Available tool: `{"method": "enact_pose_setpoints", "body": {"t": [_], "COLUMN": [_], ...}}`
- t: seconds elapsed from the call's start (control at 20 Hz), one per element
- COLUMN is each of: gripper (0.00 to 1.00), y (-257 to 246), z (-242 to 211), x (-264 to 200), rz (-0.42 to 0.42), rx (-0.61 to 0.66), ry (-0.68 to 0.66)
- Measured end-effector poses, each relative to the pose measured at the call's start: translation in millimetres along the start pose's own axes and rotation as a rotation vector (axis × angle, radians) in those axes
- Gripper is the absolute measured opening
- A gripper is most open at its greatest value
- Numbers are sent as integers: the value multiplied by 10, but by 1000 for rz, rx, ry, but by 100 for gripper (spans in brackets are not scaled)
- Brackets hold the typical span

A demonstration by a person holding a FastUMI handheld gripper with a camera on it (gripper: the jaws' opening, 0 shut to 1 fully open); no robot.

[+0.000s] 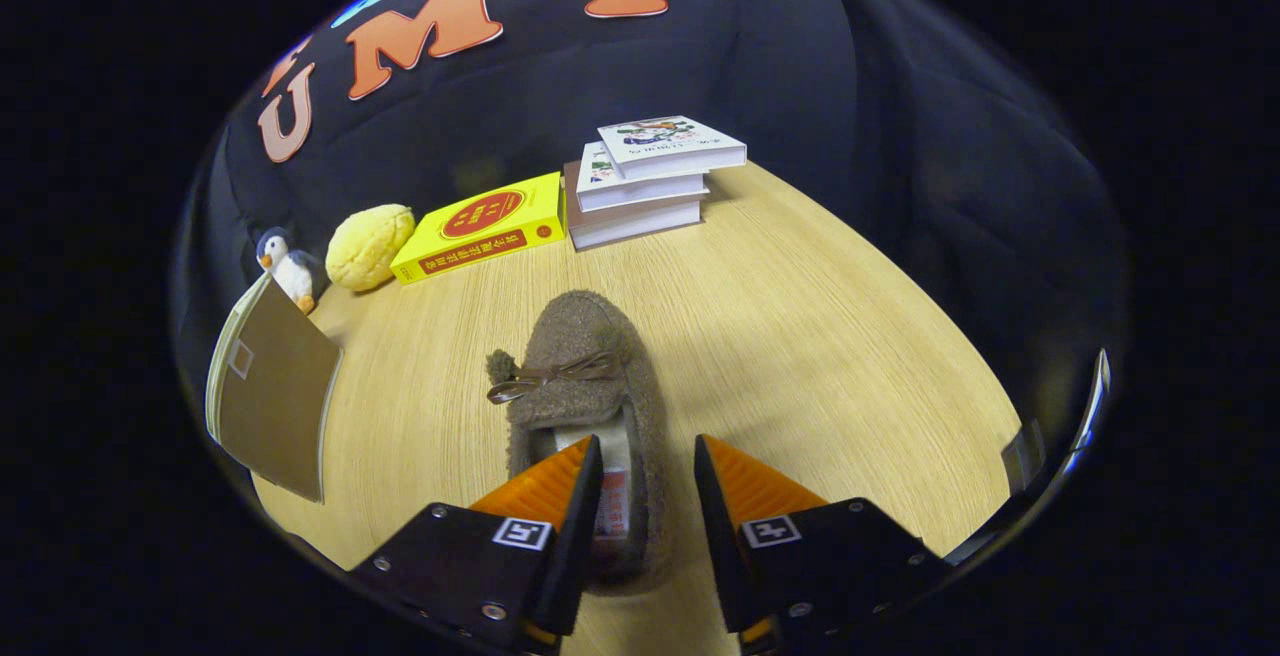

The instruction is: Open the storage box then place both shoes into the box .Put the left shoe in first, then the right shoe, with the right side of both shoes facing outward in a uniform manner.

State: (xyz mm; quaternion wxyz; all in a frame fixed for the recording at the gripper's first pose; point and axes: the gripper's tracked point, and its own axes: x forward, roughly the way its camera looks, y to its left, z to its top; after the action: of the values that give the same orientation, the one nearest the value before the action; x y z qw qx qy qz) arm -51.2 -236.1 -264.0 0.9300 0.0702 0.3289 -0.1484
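Observation:
A brown fuzzy shoe (580,366) with a small bow lies on the wooden table (820,336), toe pointing away from me. My gripper (648,442) is open and straddles the shoe's right side wall. The left finger sits over the shoe's opening and the right finger stands outside the wall. I see a gap on each side of the wall, so neither finger presses on it. A brown flat panel with a pale edge (272,398), part of the storage box, stands tilted to the left of the shoe.
Beyond the shoe lie a yellow book (480,226) and a stack of books (645,181). A yellow plush (368,246) and a small penguin toy (285,266) sit at the far left by the cloth wall. Bare table stretches to the right.

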Motion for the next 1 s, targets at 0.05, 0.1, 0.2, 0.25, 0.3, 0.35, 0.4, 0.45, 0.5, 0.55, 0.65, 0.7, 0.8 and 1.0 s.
{"method": "enact_pose_setpoints", "body": {"t": [0.05,0.1,0.2,0.25,0.3,0.35,0.4,0.45,0.5,0.55,0.65,0.7,0.8,1.0], "gripper": [48,36,10,5,3,2,1,1,1,1,1,1,1,1], "y": [1,-4,-18,-17,-8,9,25,46,68,106,205,258,406,863], "z": [-8,-23,3,-14,5,14,36,66,92,126,202,244,328,476], "x": [34,61,66,52,40,10,-22,-61,-98,-145,-243,-298,-412,-689], "rz": [0,-5,-15,-19,-19,-18,-21,-25,-28,-27,-26,-29,-31,-14], "rx": [1,-1,3,6,11,18,28,34,35,39,48,54,64,73], "ry": [7,13,7,9,5,4,-2,-14,-20,-32,-50,-60,-79,-117]}}
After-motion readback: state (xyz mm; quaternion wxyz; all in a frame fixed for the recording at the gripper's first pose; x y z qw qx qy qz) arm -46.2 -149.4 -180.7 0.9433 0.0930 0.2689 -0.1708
